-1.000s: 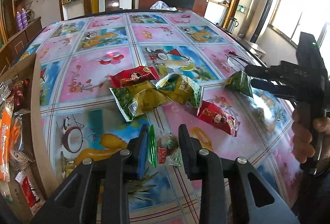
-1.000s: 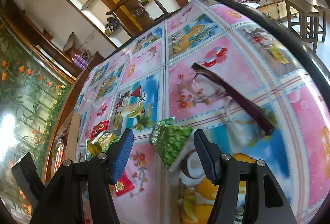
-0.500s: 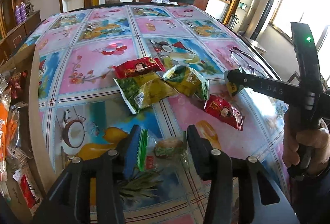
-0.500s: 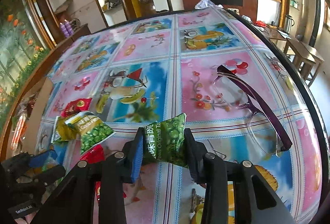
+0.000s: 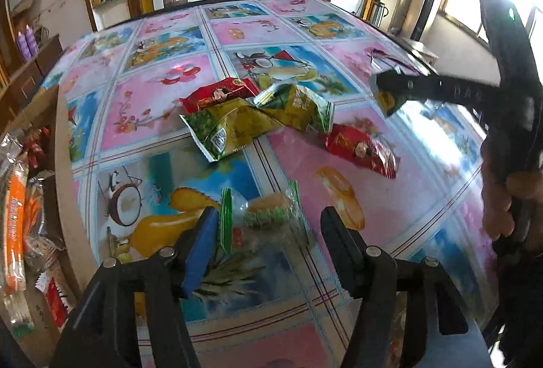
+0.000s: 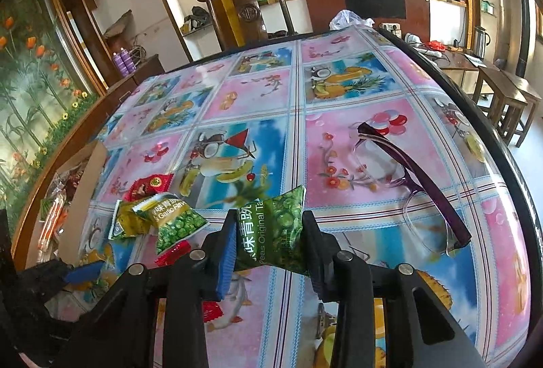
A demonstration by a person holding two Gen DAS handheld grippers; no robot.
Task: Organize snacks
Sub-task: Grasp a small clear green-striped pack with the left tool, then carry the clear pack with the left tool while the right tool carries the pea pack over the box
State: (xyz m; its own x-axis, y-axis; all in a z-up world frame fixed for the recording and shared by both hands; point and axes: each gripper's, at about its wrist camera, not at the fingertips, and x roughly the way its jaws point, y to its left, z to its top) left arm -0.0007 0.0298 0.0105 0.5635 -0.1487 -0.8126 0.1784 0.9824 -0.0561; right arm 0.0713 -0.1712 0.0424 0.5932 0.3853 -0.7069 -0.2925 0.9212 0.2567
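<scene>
A clear-wrapped snack with green ends [image 5: 264, 215] lies on the fruit-print tablecloth [image 5: 152, 103] between the fingers of my left gripper [image 5: 268, 242]. Its jaws are opening, and the black finger [image 5: 336, 249] stands well off the wrapper. My right gripper [image 6: 268, 239] is shut on a green pea packet [image 6: 271, 225], held just above the cloth; the left wrist view shows it at the right [image 5: 388, 96]. In the middle lie a red packet [image 5: 220, 93], two yellow-green packets [image 5: 230, 127] [image 5: 295, 107] and another red one [image 5: 363, 149].
A cardboard box [image 5: 62, 185] with several snacks inside stands at the table's left edge. Purple-framed glasses [image 6: 410, 178] lie on the cloth to the right of the held packet. A wooden chair [image 6: 247, 5] stands behind the far edge. A hand [image 5: 509, 198] grips the right tool.
The left jaws went from pinching the clear-wrapped snack to spread wide around it. The right jaws closed on the green pea packet and the gripper rolled level with it.
</scene>
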